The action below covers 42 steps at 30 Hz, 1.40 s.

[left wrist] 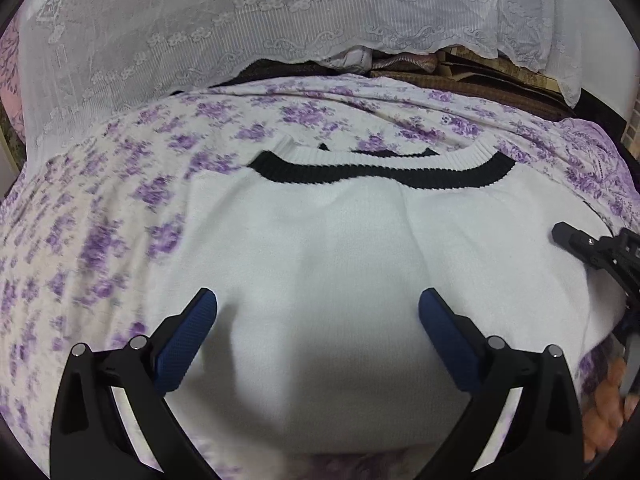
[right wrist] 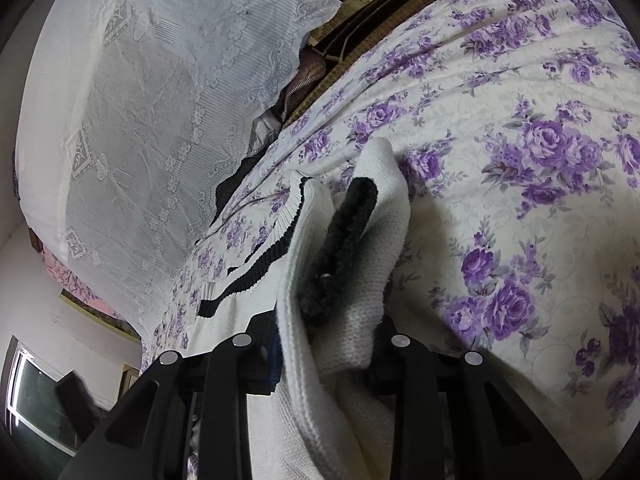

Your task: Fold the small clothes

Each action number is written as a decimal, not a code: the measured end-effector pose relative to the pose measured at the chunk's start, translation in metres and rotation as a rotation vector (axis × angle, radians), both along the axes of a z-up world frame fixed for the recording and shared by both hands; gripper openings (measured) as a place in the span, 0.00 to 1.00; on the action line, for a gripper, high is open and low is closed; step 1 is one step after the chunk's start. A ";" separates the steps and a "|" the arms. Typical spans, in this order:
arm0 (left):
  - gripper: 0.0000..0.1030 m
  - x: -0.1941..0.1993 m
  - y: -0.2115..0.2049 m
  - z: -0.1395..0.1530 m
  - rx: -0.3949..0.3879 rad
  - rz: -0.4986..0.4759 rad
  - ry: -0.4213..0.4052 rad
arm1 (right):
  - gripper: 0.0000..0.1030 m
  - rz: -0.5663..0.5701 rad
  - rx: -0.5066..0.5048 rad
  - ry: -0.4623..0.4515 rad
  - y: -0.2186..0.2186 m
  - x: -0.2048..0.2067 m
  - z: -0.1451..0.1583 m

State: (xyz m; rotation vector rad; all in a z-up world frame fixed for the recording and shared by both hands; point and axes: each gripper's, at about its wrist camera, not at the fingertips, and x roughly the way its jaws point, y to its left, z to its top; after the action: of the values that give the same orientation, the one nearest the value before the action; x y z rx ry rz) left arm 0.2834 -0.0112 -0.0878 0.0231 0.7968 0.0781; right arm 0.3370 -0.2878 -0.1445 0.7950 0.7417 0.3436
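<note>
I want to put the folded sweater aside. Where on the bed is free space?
Free: the floral bedsheet left of the white sweater, and the strip between its collar and the lace curtain. Crowded: the sweater's right edge, where the right gripper pinches it.

Soft, even indoor light, slightly dim. In the left wrist view the left gripper [left wrist: 318, 308] casts a broad grey shadow on the white sweater [left wrist: 340, 248] — the floral bedspread [left wrist: 80, 240] at left is smeared by motion blur. Both views bow strongly with dark corner vignettes. The right wrist view is sharper; a bright window [right wrist: 36, 400] sits lower left.
</note>
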 end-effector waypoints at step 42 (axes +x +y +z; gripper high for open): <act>0.96 -0.013 0.184 0.019 -0.233 0.337 -0.046 | 0.28 0.161 -0.259 -0.102 0.166 -0.002 0.119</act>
State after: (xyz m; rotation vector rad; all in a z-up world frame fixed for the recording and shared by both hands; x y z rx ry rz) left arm 0.2707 0.1728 -0.0687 -0.3333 0.7542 0.3034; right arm 0.3353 -0.1214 -0.0254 0.4713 0.7383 0.4199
